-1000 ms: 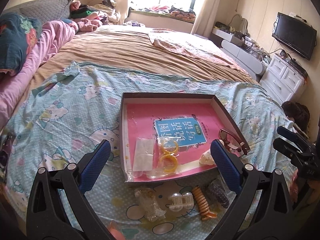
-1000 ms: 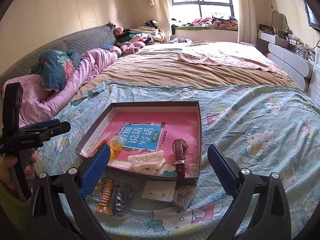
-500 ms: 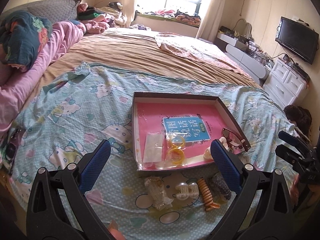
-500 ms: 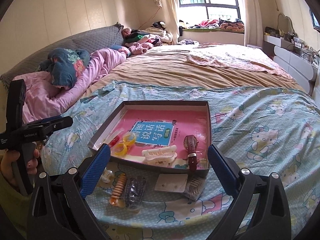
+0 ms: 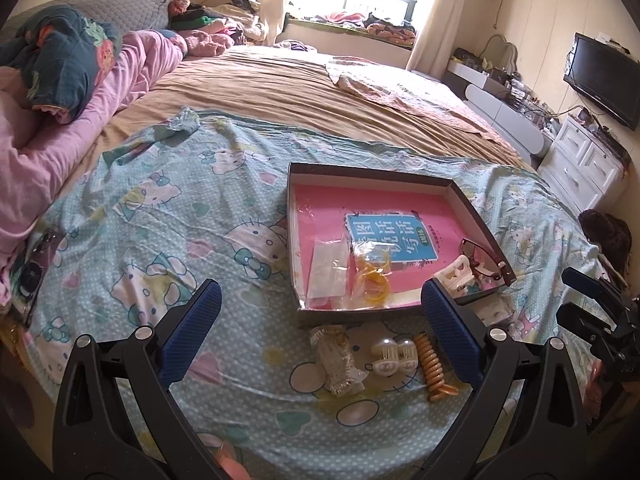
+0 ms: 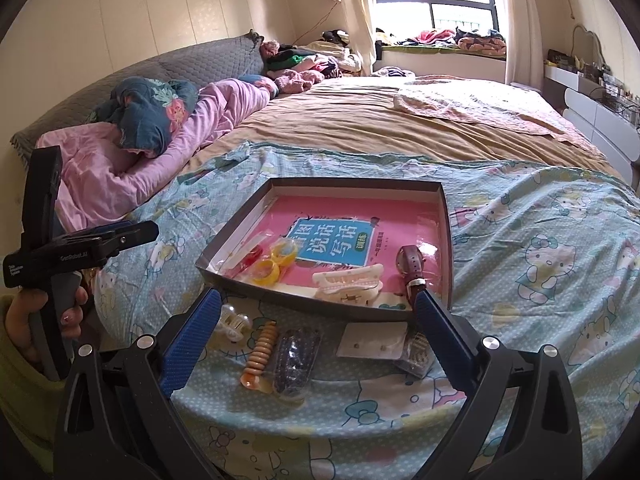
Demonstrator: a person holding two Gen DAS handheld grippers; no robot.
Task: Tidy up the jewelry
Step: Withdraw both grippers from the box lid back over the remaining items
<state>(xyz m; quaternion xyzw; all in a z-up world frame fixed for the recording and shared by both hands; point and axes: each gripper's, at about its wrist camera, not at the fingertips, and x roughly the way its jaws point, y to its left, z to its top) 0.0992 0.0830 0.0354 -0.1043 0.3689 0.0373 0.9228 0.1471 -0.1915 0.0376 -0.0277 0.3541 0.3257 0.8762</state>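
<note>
A shallow dark box (image 5: pixel 370 171) (image 6: pixel 446 236) with a pink book as its floor lies on the blue cartoon sheet. Inside are yellow rings (image 5: pixel 374 280) (image 6: pixel 276 262), a white hair claw (image 6: pixel 348 282), a maroon watch (image 6: pixel 412 270) and a clear bag (image 5: pixel 328 270). In front of the box lie an orange spiral tie (image 5: pixel 432 366) (image 6: pixel 262 350), a pearl clip (image 5: pixel 392 356), a bagged chain (image 5: pixel 338 358), a dark beaded bag (image 6: pixel 294 360) and an earring card (image 6: pixel 374 340). My left gripper (image 5: pixel 320 330) and right gripper (image 6: pixel 318 330) are open and empty, held back above these loose pieces.
Pink and dark bedding (image 6: pixel 160 136) is piled at the left. A brown blanket (image 5: pixel 304 88) covers the far bed. A white dresser (image 5: pixel 580 160) and TV (image 5: pixel 600 72) stand at the right. A phone (image 5: pixel 36 264) lies at the sheet's left edge.
Both grippers have pulled back from the box, so it looks smaller and farther. The loose pieces in front of it now show in full. Both grippers stay open.
</note>
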